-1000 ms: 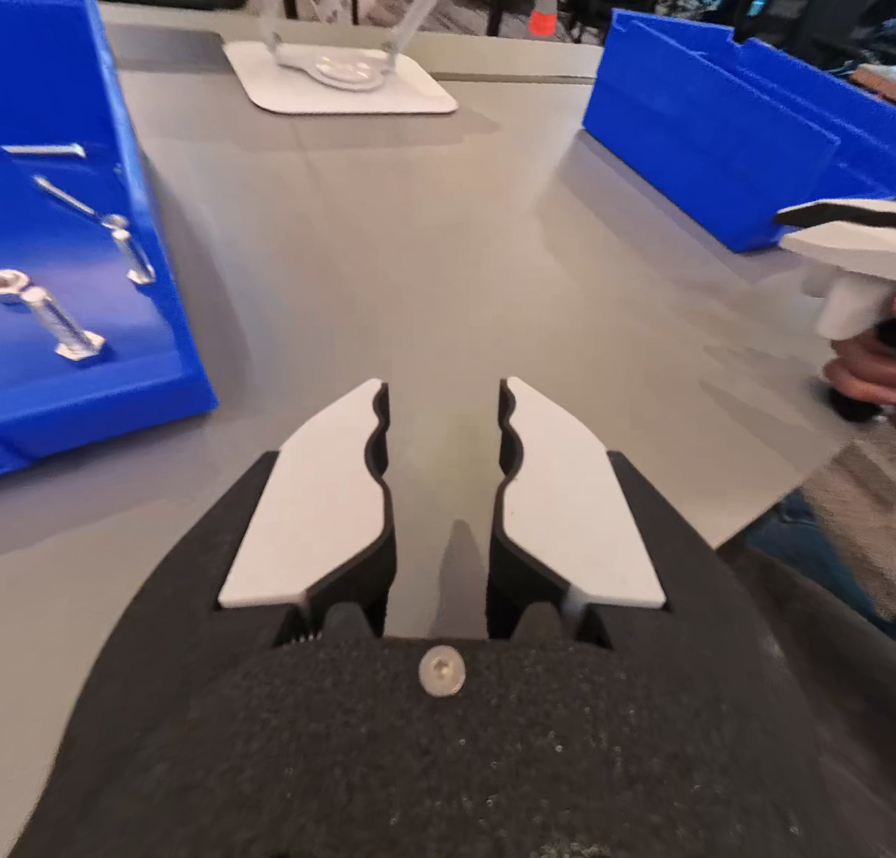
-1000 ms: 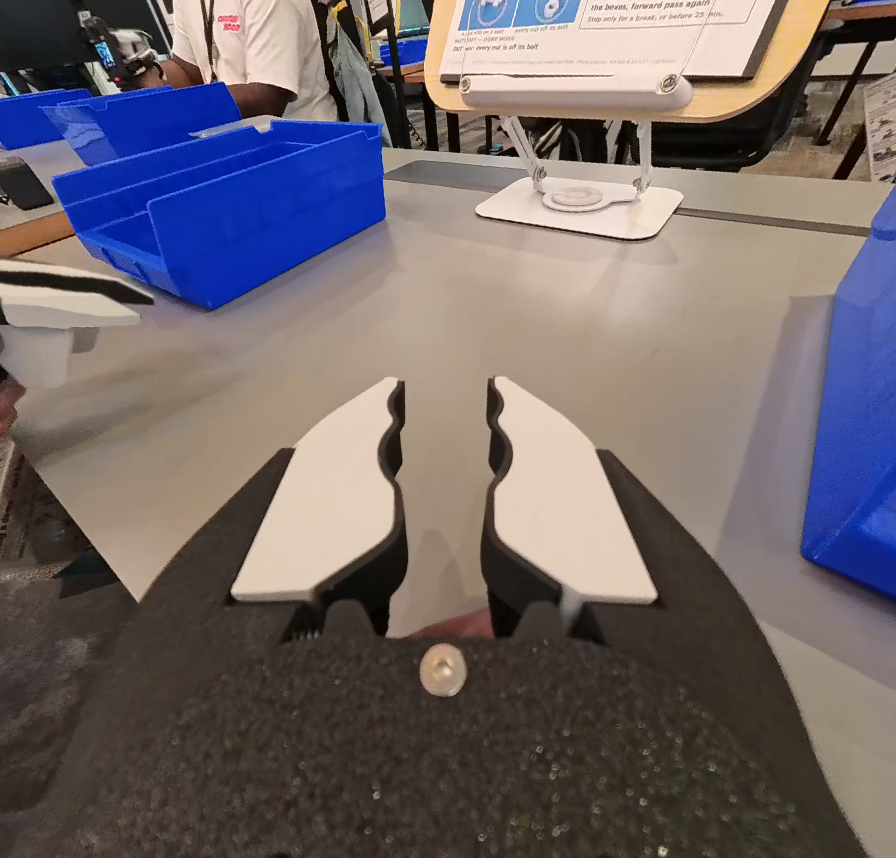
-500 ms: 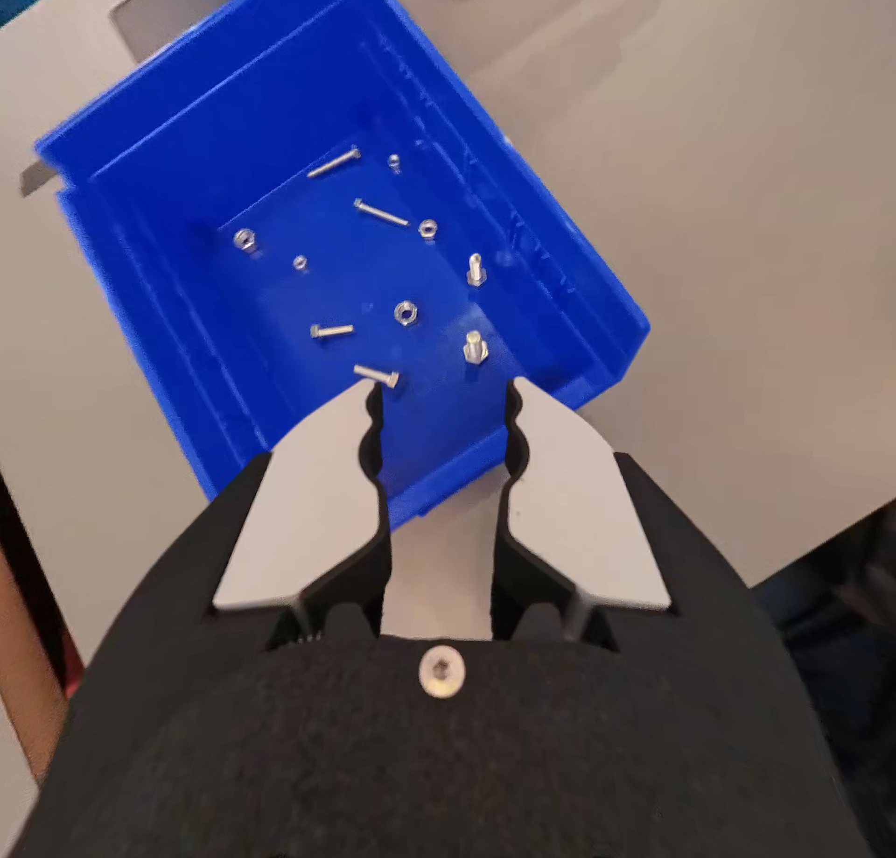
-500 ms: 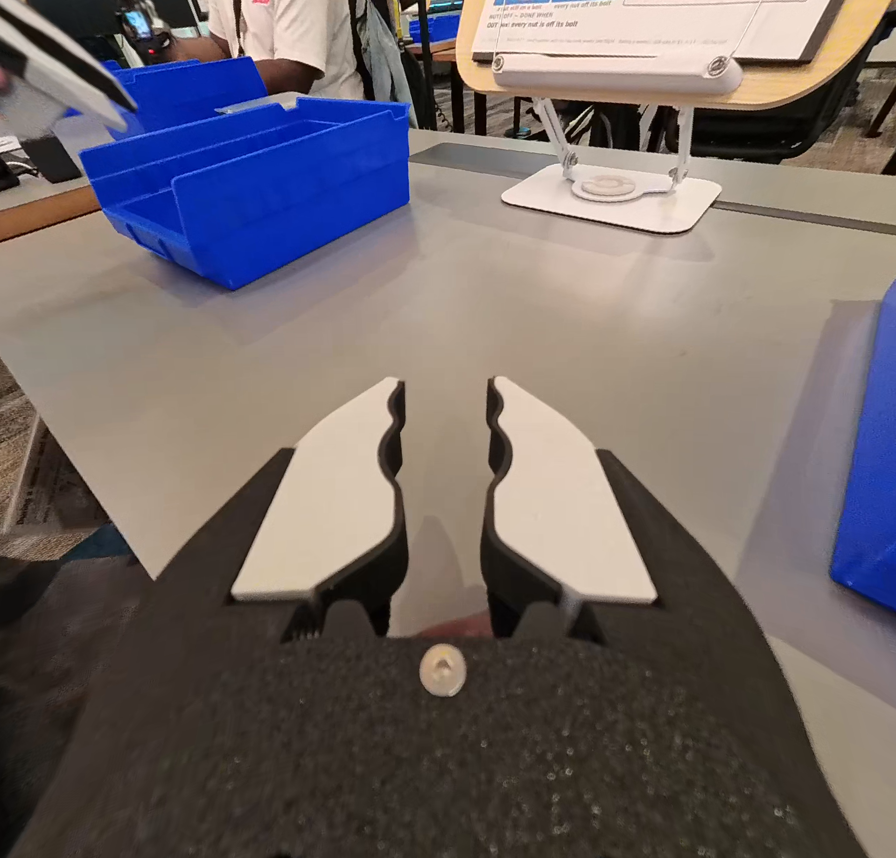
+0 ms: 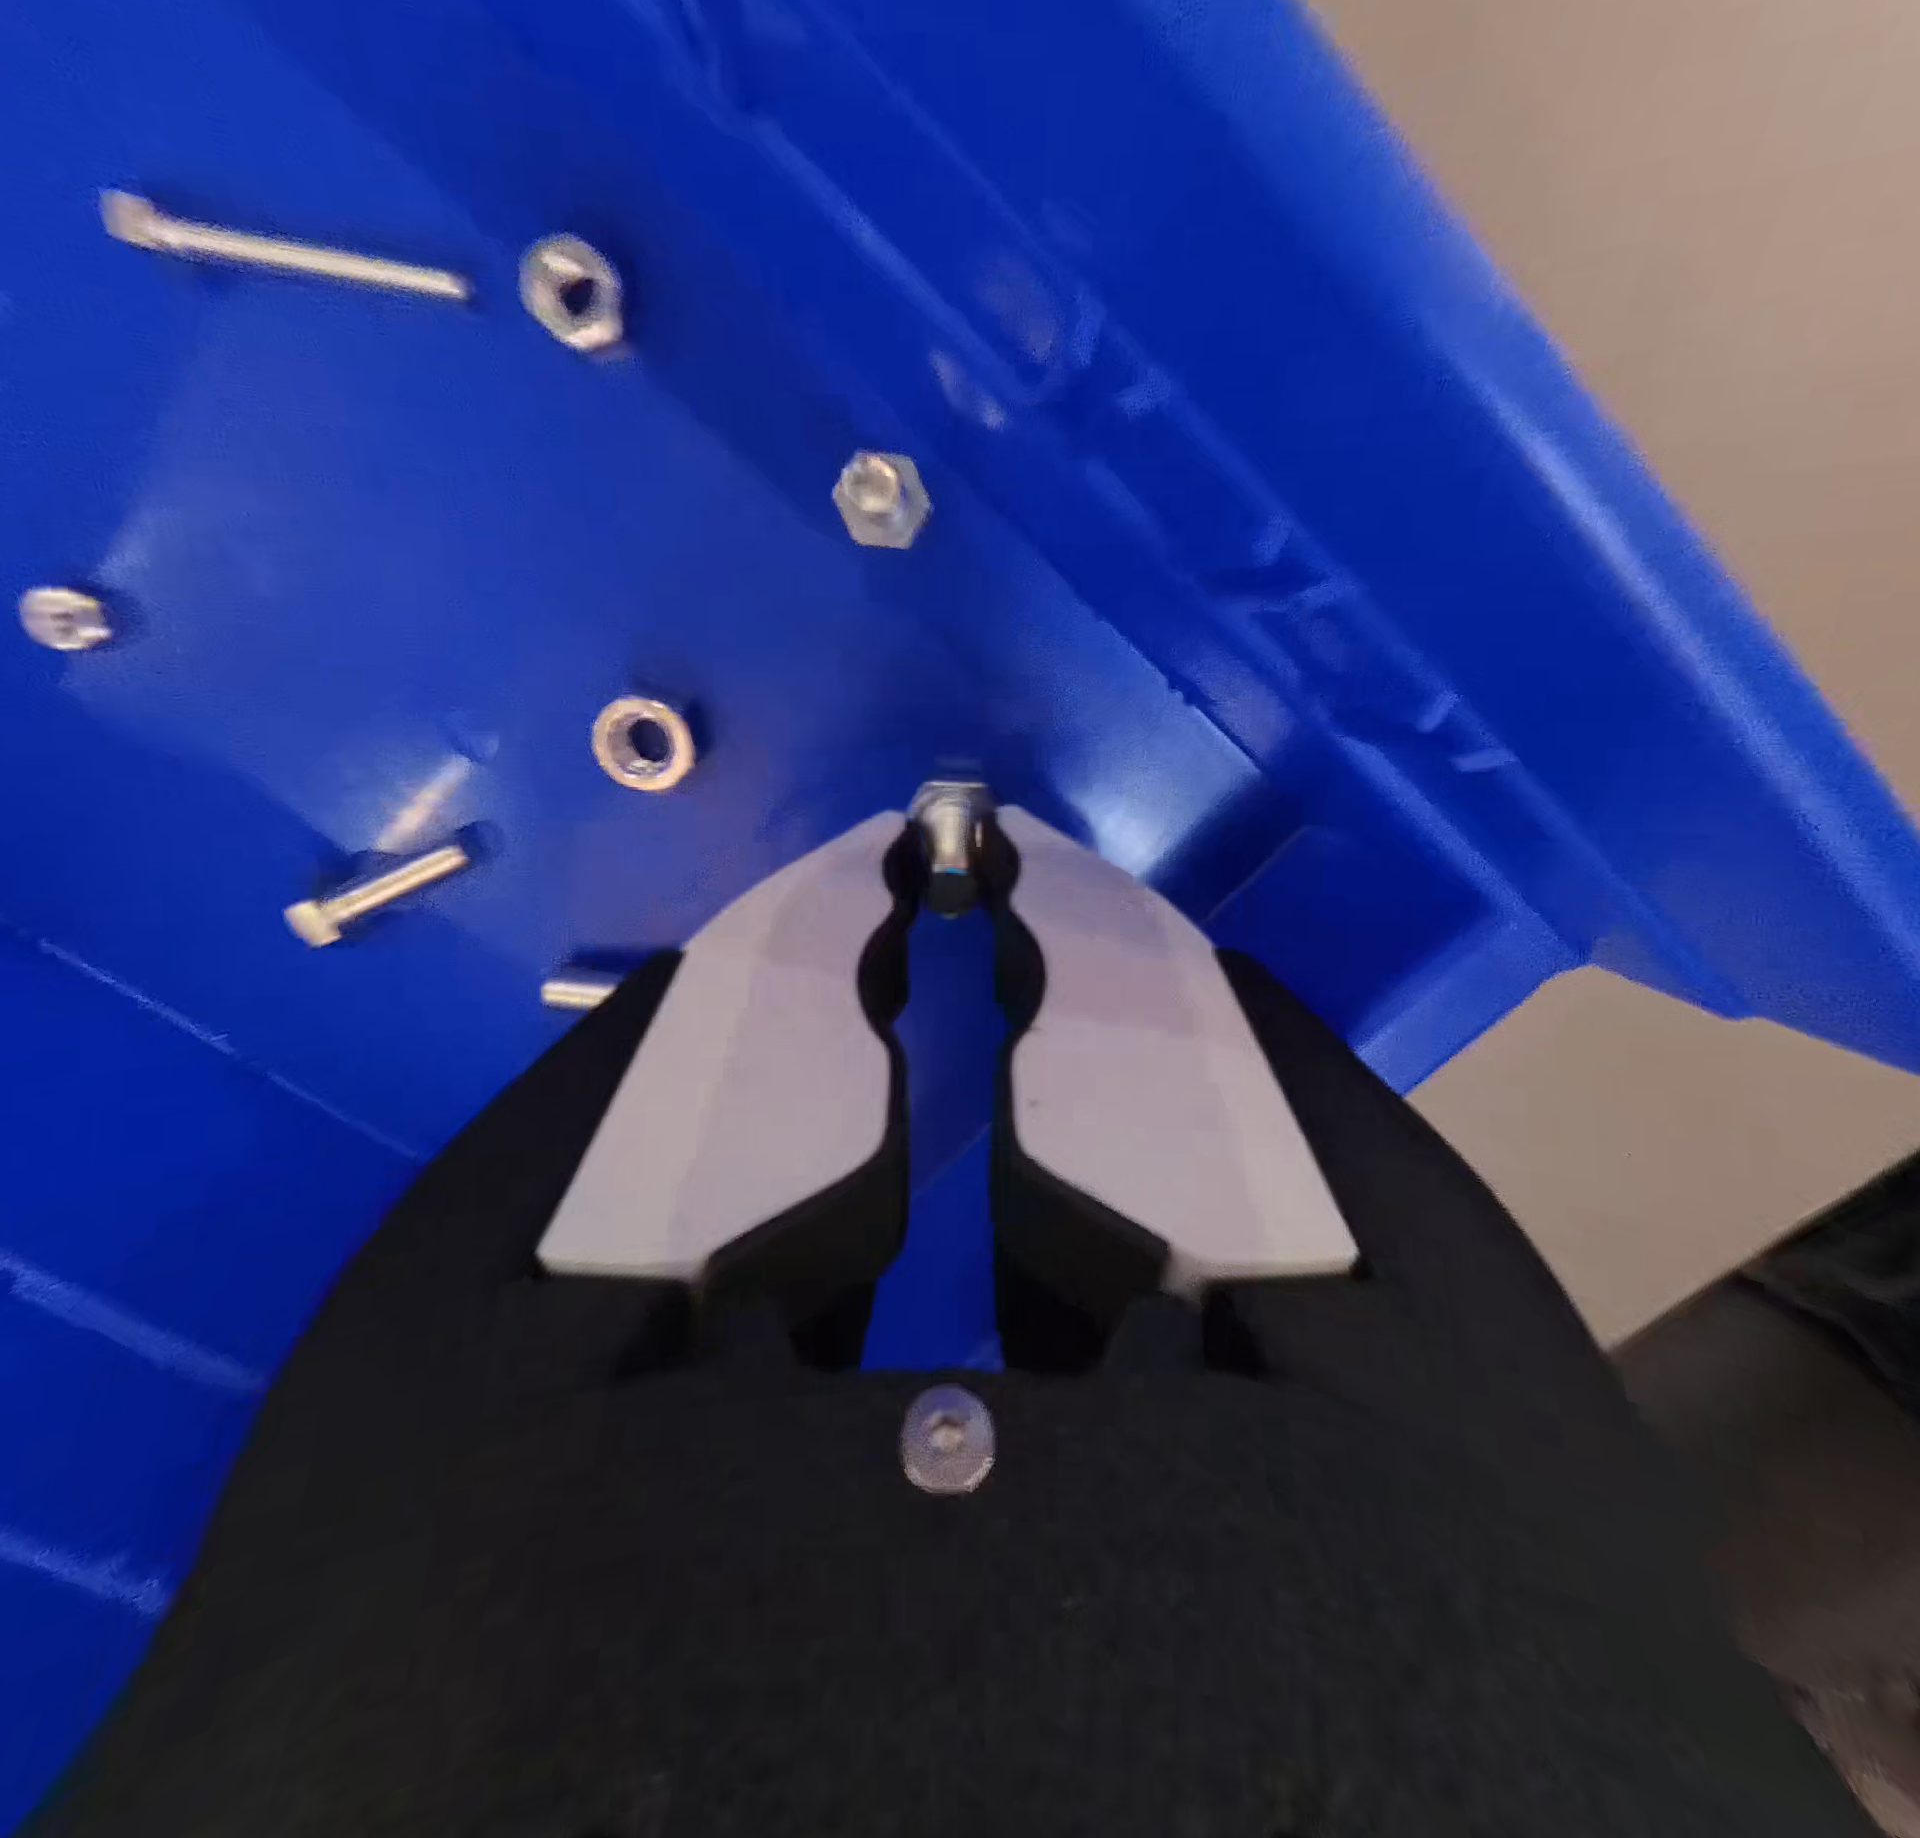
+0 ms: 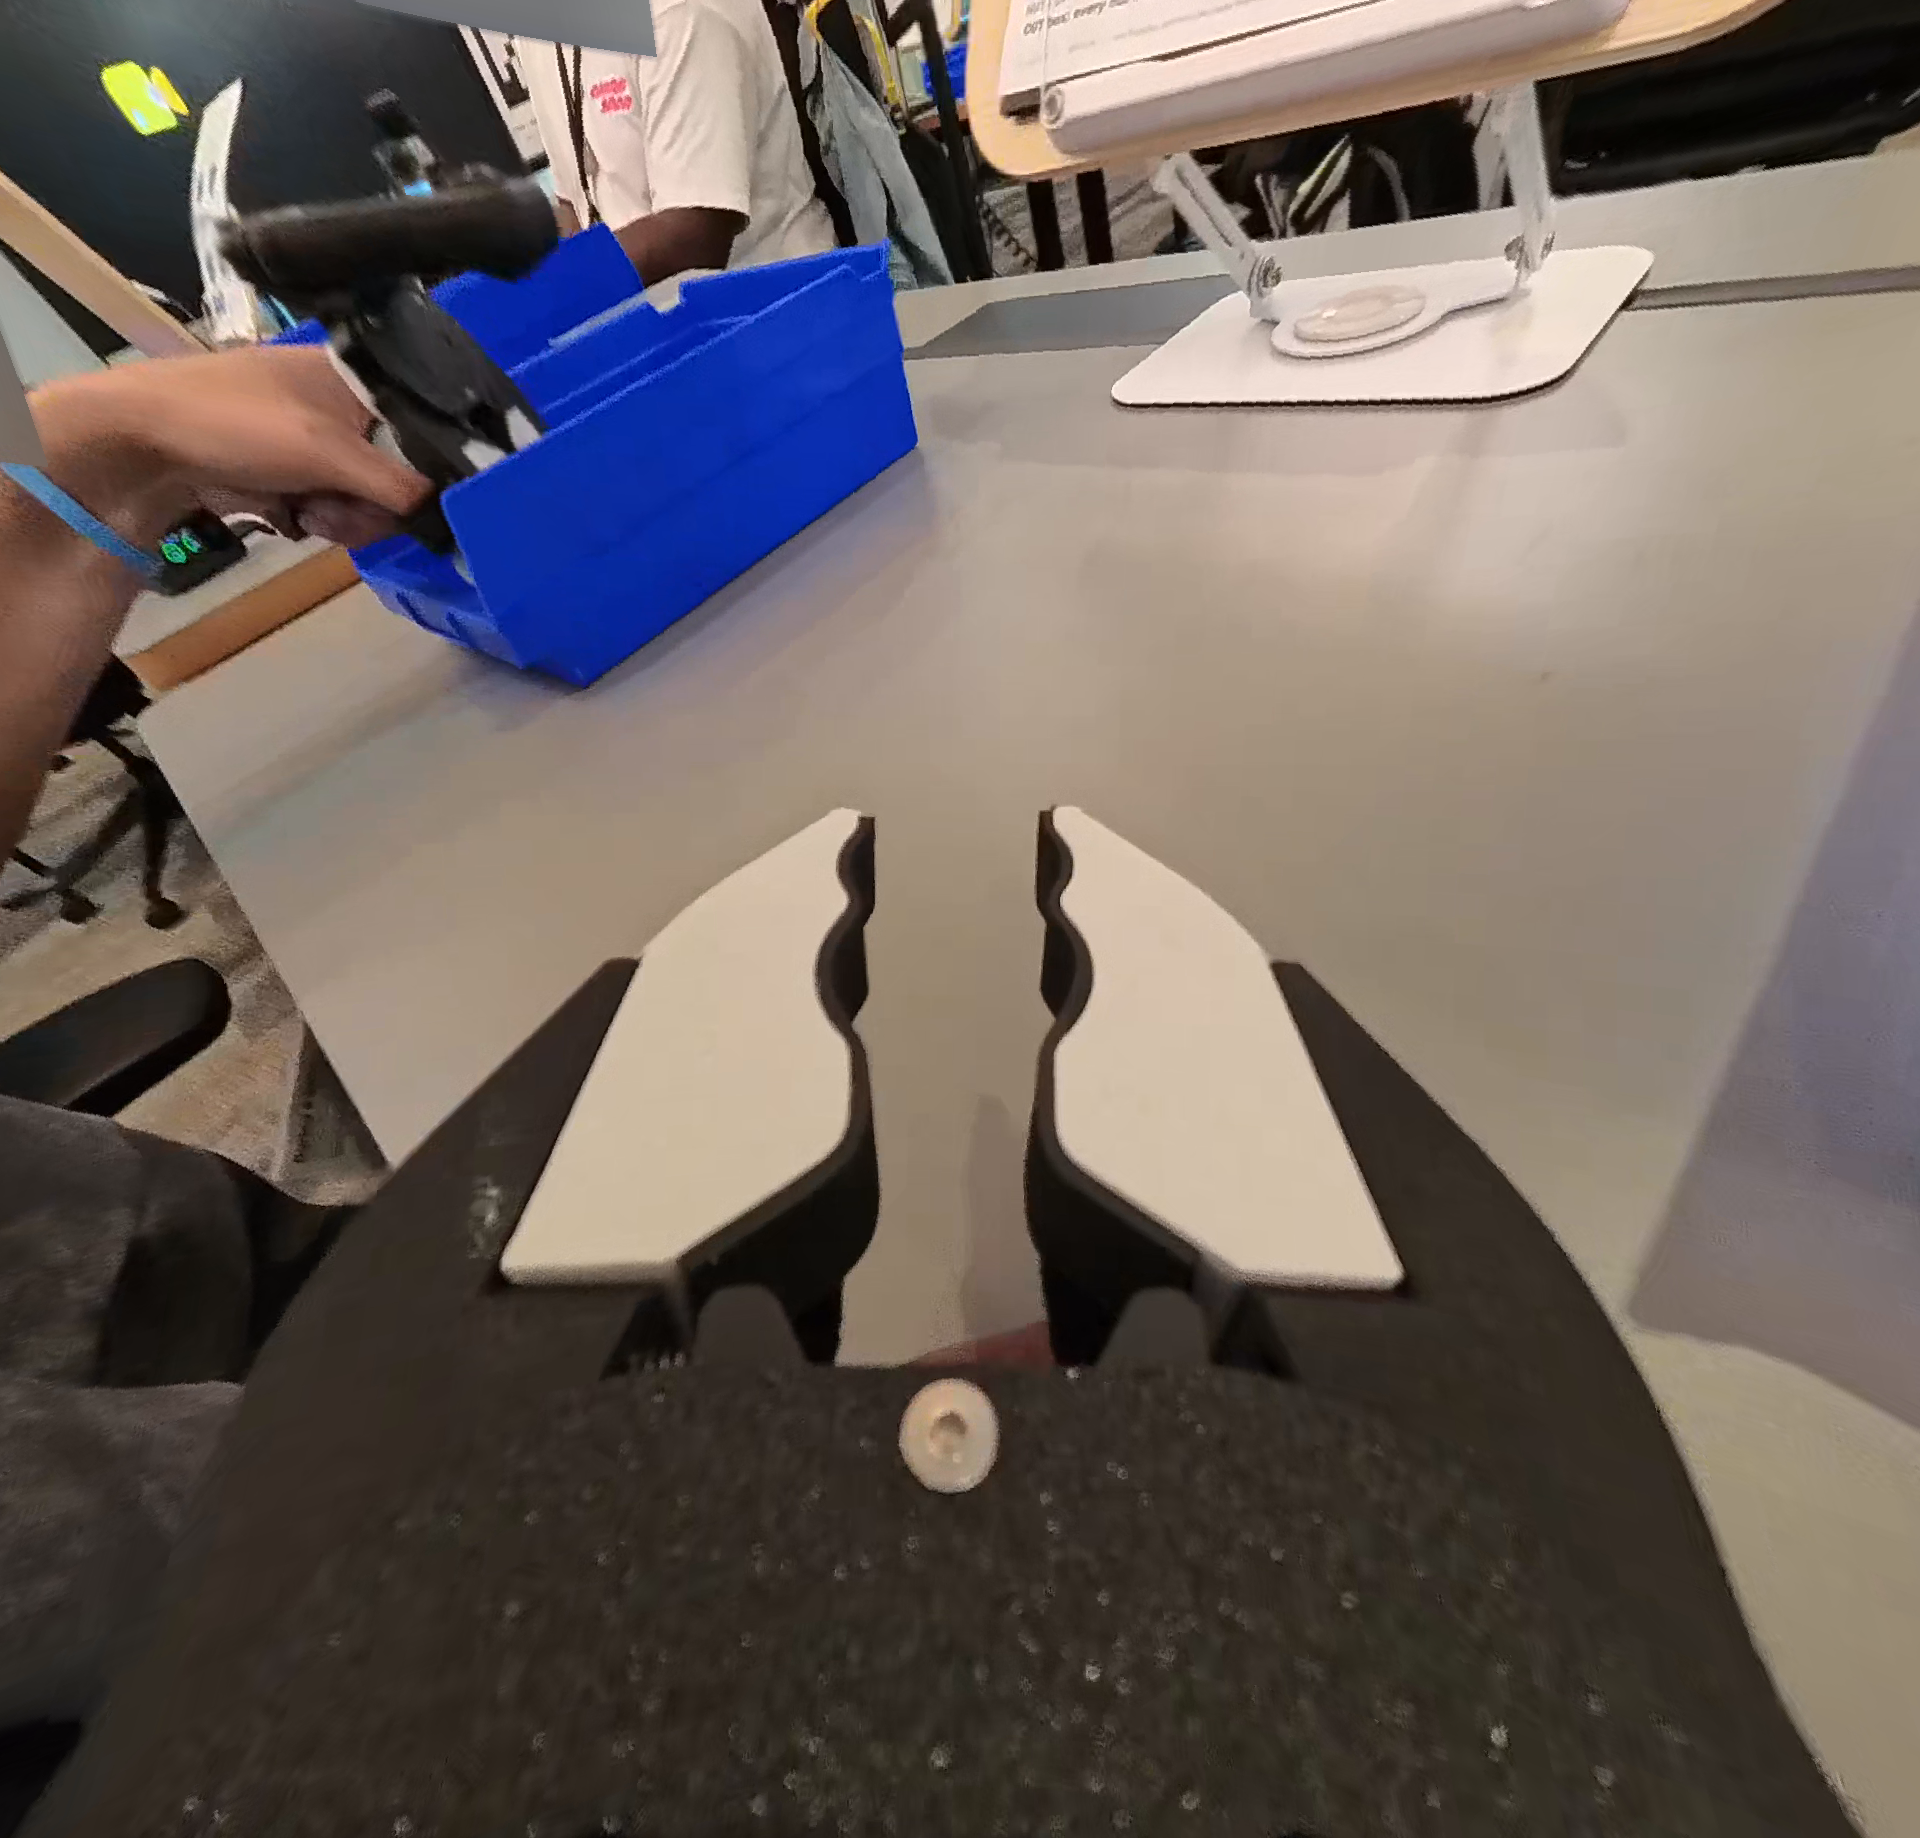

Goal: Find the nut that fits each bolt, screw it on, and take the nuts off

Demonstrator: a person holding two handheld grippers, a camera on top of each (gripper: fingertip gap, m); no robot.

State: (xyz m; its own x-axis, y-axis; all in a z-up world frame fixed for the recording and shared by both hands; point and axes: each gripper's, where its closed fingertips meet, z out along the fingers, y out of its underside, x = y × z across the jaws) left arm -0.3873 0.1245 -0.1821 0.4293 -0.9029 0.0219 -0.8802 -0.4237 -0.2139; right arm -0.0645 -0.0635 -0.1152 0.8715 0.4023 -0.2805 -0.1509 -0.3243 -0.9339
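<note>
steel bolt [image 5: 948, 853] stands on the floor of the blue bin [image 5: 1299, 500], pinched between the left gripper [image 5: 948, 858] tips, likely so it can be lifted out; loose nuts [image 5: 642, 744] lie just beyond. right gripper [image 6: 956, 832] hangs released over the table [image 6: 1351, 645], holding nothing, ready for a nut.

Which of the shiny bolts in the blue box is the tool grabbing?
The short stubby bolt, pinched between the left tool's tips. The long thin bolt and the small bolt lie loose on the blue box floor.
</note>
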